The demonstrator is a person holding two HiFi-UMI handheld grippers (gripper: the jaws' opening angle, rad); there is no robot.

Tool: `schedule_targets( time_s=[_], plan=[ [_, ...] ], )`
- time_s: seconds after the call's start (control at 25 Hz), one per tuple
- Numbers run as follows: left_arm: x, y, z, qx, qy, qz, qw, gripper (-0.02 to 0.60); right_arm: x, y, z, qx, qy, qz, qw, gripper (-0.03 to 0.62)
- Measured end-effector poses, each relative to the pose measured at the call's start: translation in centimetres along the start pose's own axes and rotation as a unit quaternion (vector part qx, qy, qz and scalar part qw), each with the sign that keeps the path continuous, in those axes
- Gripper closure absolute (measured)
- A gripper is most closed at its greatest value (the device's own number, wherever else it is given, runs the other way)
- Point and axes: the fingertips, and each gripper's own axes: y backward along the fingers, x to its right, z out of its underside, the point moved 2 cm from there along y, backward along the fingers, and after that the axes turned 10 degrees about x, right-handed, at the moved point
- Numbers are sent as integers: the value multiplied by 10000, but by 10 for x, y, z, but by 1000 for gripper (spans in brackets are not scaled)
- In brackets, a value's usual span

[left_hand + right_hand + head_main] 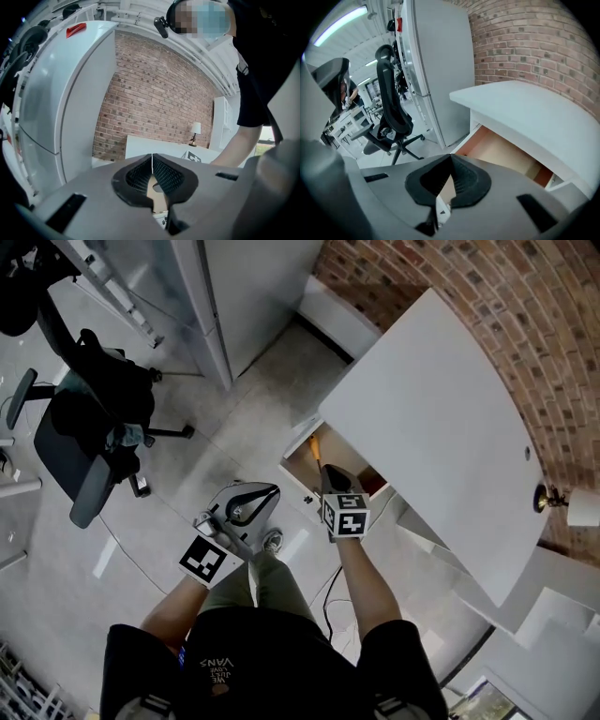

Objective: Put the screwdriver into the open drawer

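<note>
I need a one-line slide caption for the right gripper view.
Right gripper, jaws shut and empty, facing the open drawer under the white desk.

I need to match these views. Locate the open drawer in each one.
Head view: open drawer at centre, under the white desk edge.
Left gripper view: not clearly in it; only a tan patch behind the claw.
Right gripper view: centre right, below the white desk.
Shared landmark: the brick wall.

I log a red brick wall [487, 296] behind the white desk [441, 427], with a small lamp [567, 504] by the wall. Pale grey floor [234, 427]. A black office chair [94, 427] stands near a tall white cabinet [244, 287].
</note>
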Motion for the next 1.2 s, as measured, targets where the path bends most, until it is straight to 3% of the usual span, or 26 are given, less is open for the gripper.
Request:
schedule_targets(
  time_s=[0.4, 0.6, 0.76, 0.84, 1.04, 1.2],
  plan=[
    [52, -1, -27, 2, -114, 91, 9999, 569, -23, 106, -44, 989, -387, -66, 9943, 594],
    [80, -2, -42, 159, -156, -47, 9997, 569, -31, 161, -66, 1547, -603, -104, 9861, 594],
    [103, 0, -54, 107, -277, 71, 9995, 569, -43, 206, -79, 1956, -761, -185, 9776, 594],
    [115, 3, -59, -34, -330, 130, 9994, 569, -47, 228, -84, 2128, -771, -213, 9738, 595],
    [140, 13, -73, 187, -396, 104, 9990, 569, -54, 281, -90, 2444, -588, -227, 9676, 595],
    [158, 21, -78, 143, -407, 109, 9990, 569, -57, 315, -95, 2663, -440, -239, 9626, 595]
  ],
)
